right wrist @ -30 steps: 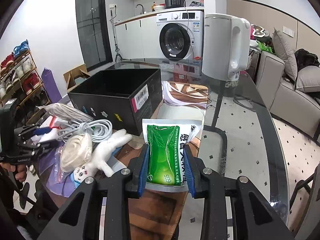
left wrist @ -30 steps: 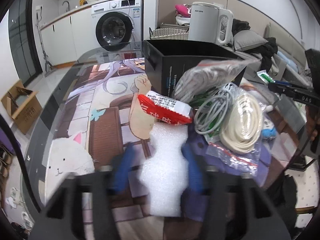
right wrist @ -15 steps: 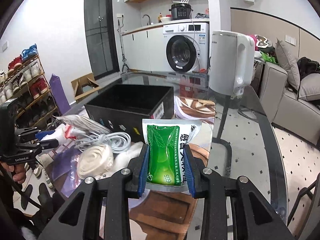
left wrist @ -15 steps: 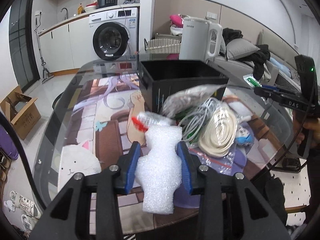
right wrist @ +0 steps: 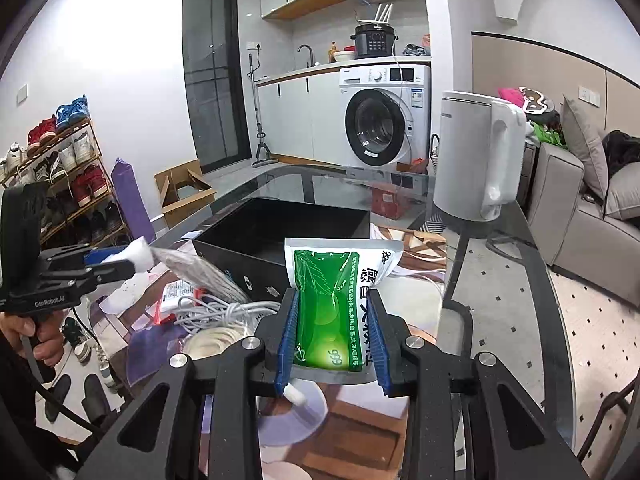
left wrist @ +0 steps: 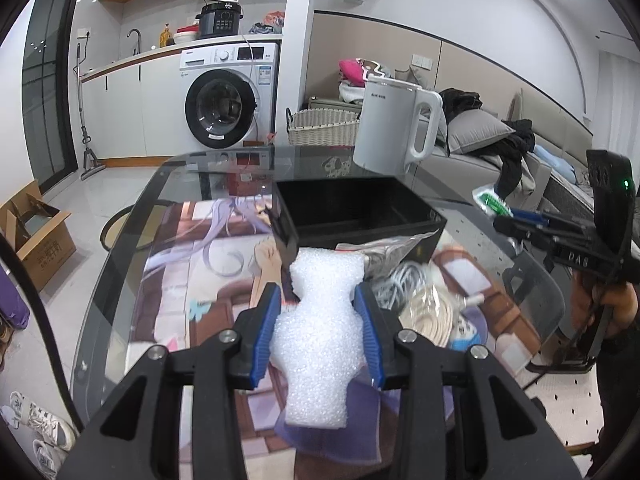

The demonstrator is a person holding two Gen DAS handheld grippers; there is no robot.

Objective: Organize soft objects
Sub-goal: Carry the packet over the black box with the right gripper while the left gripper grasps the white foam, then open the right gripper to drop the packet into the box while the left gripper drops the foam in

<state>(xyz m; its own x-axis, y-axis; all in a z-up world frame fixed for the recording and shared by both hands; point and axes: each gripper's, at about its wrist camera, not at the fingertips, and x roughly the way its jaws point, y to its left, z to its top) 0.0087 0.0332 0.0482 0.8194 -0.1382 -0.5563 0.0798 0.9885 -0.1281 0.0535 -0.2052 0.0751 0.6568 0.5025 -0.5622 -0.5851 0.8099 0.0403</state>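
Observation:
My left gripper is shut on a white foam sheet and holds it up above the table, short of the open black box. My right gripper is shut on a green and white pouch held above the table, near the same black box. The left gripper with the foam shows at the left of the right wrist view. The right gripper with the pouch shows at the right of the left wrist view.
A pile lies on the glass table by the box: grey cable, cream cord coil, a bagged grey bundle, a small plush toy. A white kettle stands behind the box. The table edge runs along the right.
My left gripper has closed on the foam sheet and lifted it off the table. My right gripper has risen with the pouch still in it.

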